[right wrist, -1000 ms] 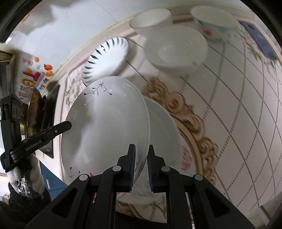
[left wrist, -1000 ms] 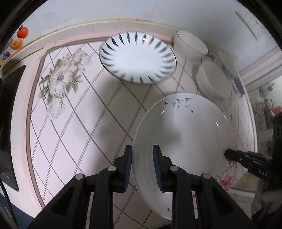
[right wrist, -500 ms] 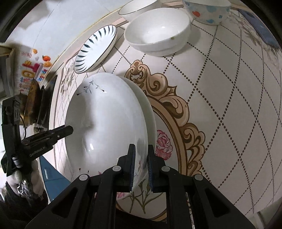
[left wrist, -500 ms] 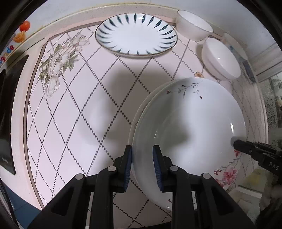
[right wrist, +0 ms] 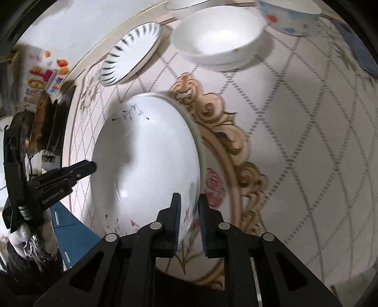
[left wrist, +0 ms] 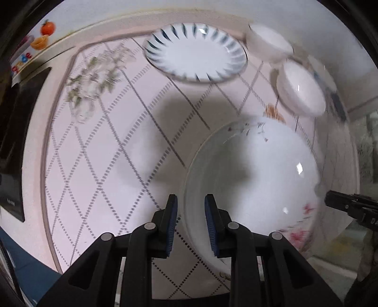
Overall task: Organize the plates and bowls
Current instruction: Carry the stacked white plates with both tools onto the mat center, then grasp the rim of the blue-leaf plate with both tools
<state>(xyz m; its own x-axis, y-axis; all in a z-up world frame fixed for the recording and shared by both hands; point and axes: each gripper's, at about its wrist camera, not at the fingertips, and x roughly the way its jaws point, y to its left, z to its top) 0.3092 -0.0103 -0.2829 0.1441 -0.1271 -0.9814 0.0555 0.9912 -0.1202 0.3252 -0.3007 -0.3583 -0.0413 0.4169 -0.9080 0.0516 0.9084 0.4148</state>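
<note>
**Floral plate set down on a second plate; right jaws letting go**

The right gripper [right wrist: 189, 222] has its jaws either side of the near rim of the white floral plate [right wrist: 146, 165]. They have just been opening, and a gap shows between the right pad and the rim, so I judge this grip released. The left gripper [left wrist: 191, 223] straddles the opposite rim of the same plate; its pads stand narrowly apart, and the rim looks loose between them rather than pinched, though blur makes this uncertain.

The floral plate sits nested on another plate [right wrist: 200, 151], whose rim shows as a thin crescent along one side. That stack rests on the patterned tablecloth [right wrist: 307, 165], beside the gold scroll motif [right wrist: 224, 132].

Progress: one pair of plates appears stacked. Still loose, further back, are the blue-striped plate [left wrist: 196, 52], a plain white bowl [right wrist: 217, 40], a second white bowl [left wrist: 269, 42] and a spotted bowl [right wrist: 290, 19]. I judge the task well short of finished.

Clearance: open cloth lies between the stack and the striped plate, giving both grippers room to withdraw. The near table edge [right wrist: 212, 283] runs close under the right gripper. The bowls crowd the far edge by the wall, close together, so any reach there calls for care.
</note>
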